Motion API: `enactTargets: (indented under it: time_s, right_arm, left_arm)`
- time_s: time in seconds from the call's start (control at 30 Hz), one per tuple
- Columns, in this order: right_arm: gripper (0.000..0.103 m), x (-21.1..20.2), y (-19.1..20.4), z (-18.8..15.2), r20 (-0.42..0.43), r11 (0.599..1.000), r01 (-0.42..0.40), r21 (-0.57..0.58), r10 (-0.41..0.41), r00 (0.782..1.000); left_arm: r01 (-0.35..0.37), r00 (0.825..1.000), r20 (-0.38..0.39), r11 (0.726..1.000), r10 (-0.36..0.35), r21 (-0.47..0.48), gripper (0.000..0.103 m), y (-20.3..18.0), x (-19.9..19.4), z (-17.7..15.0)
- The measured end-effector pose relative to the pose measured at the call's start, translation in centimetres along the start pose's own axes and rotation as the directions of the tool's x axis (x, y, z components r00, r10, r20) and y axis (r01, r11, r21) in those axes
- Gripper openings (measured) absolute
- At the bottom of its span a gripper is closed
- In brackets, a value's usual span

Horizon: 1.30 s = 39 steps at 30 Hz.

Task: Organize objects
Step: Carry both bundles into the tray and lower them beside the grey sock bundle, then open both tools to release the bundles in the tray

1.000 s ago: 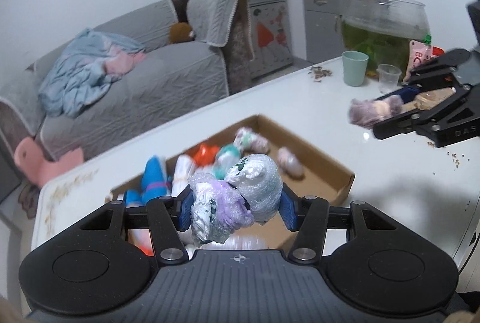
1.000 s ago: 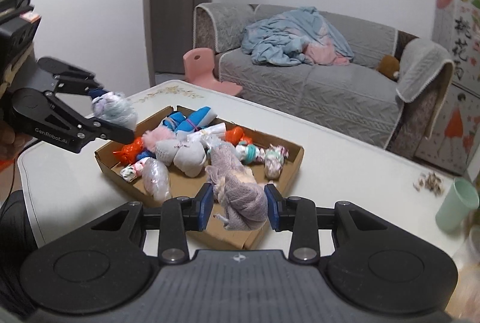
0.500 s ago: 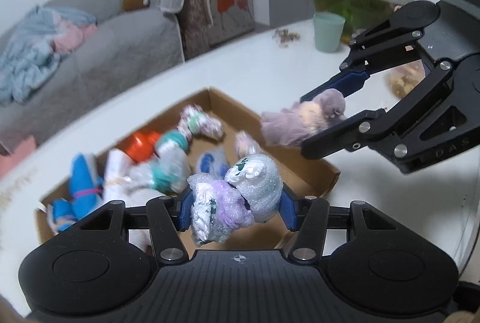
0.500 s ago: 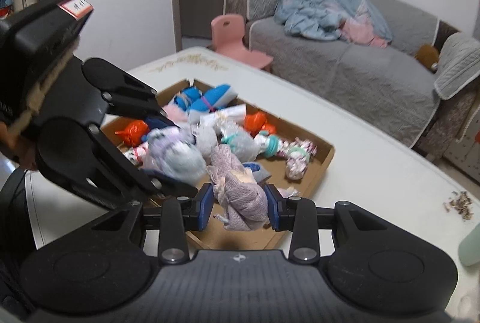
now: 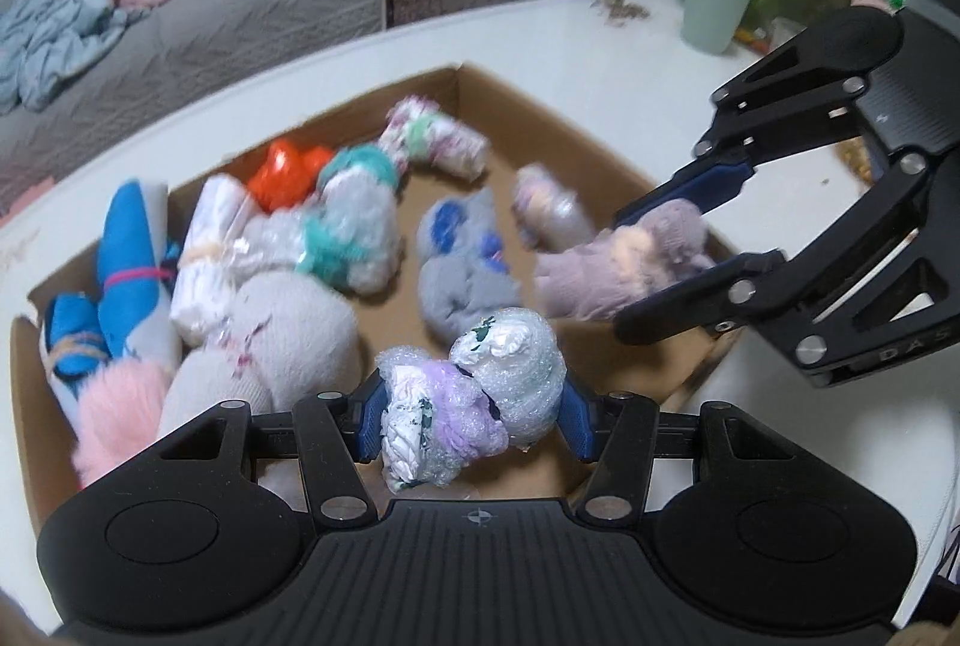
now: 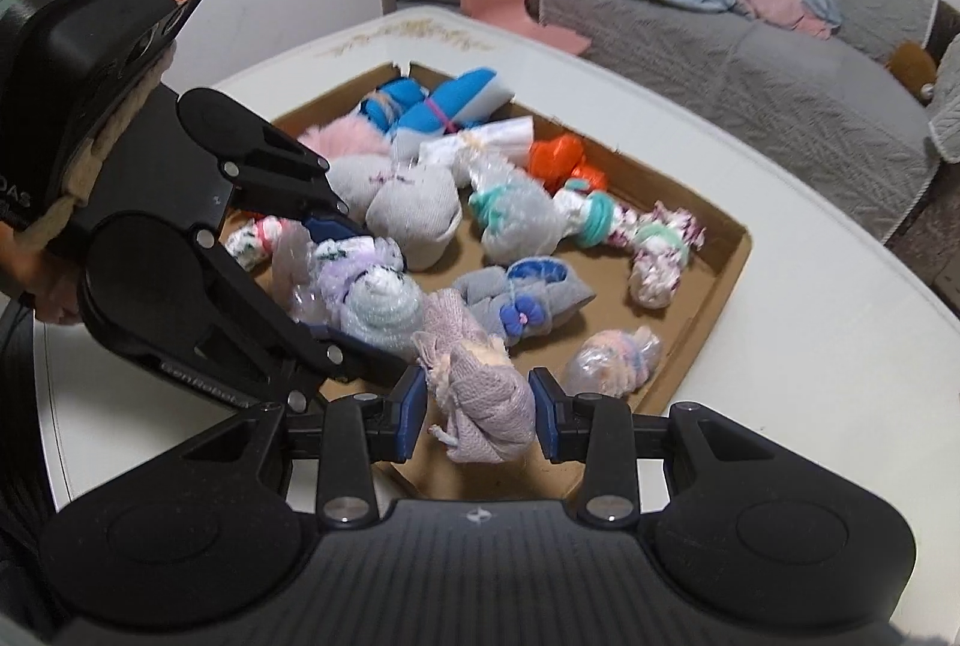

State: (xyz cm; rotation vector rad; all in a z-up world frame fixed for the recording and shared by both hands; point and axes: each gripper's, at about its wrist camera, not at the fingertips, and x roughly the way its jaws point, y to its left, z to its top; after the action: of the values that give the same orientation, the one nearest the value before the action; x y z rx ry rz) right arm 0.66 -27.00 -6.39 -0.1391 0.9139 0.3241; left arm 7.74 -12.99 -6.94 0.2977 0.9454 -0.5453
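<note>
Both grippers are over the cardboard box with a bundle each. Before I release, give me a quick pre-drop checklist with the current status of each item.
1. Left gripper holds the bubble-wrapped bundle firmly: ok.
2. Right gripper holds the lilac knit bundle firmly: ok.
3. Both bundles are over the cardboard box, not the white table: ok.
4. Bare box floor under the left bundle: ok in the left view.
5. Bare floor under the lilac bundle: cannot tell; it hangs near the front wall.
6. Grippers clear of each other: cannot tell; very close in the right view.
</note>
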Motion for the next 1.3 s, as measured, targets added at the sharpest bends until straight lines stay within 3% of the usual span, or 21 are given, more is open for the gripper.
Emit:
enactTargets:
  time_s: [0.2, 0.47, 0.9, 1.3]
  right_arm:
    - [0.034, 1.9, 0.0, 0.1, -0.058, 1.000, -0.008, -0.014, 0.007, 0.998]
    - [0.034, 3.3, -0.6, 0.5, -0.052, 0.999, 0.051, -0.007, -0.052, 0.997]
    - [0.034, 3.4, -1.1, 0.4, -0.053, 0.997, 0.075, 0.014, -0.075, 0.996]
    - [0.036, 3.1, -1.1, -0.1, -0.048, 0.991, 0.110, 0.080, -0.107, 0.993]
  left_arm:
    - [-0.042, 0.999, -0.030, 0.998, 0.040, -0.050, 0.061, 1.0, 1.1, -0.4]
    - [-0.084, 0.994, 0.057, 0.982, 0.095, -0.168, 0.061, 1.3, 1.3, -1.0]
    - [-0.144, 0.983, 0.083, 0.964, 0.166, -0.224, 0.061, 0.4, 1.5, -0.9]
    - [-0.158, 0.980, 0.080, 0.953, 0.184, -0.260, 0.064, 0.0, 1.3, -1.3]
